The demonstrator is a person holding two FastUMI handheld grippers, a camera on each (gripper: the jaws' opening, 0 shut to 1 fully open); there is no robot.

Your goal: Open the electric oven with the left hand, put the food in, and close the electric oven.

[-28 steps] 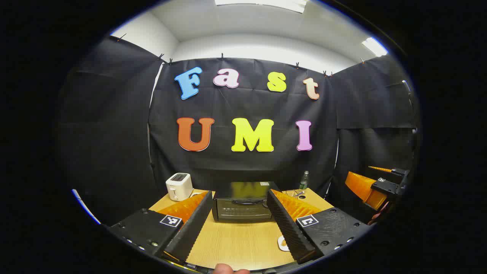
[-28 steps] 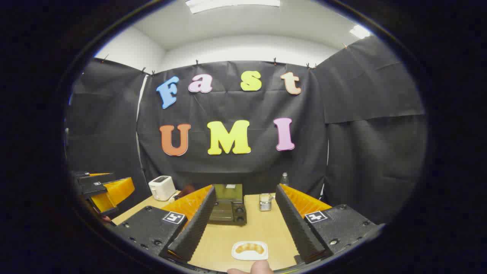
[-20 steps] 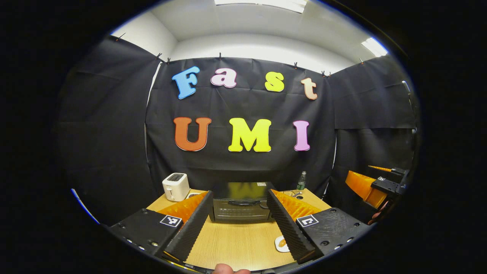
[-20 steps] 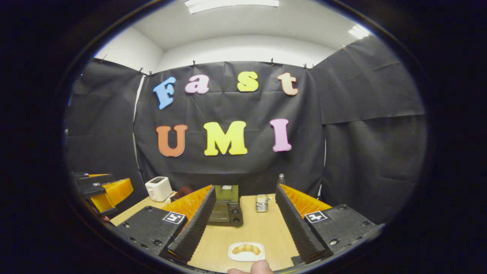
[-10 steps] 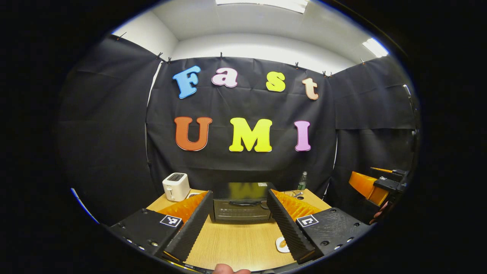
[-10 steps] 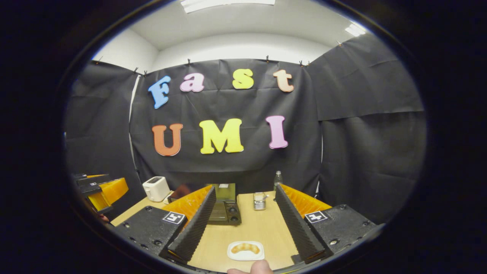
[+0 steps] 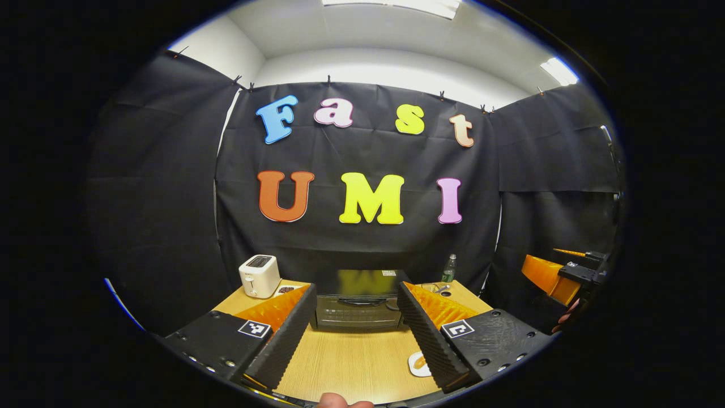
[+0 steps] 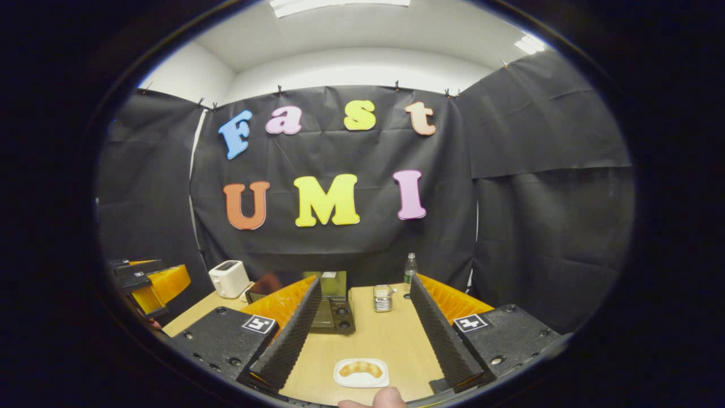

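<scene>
Electric oven (image 7: pixel 358 309): door shut, at the table's (image 7: pixel 351 362) far edge. Left gripper (image 7: pixel 354 331): jaws spread, empty, lined up well short of the door handle (image 7: pixel 362 302). Right gripper (image 8: pixel 362 334): jaws spread above the croissant plate (image 8: pixel 361 372). Advised: handle to be approached squarely, then pulled downward.

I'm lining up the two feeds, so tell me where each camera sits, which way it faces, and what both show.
Left gripper view: rides the left gripper, facing the closed black electric oven across the light wooden table; own open fingers, a fingertip below.
Right gripper view: rides the right gripper, over the white plate with a pastry; own open fingers.
Shared: oven, white toaster, clear plastic bottle, plate, each other's gripper.
</scene>
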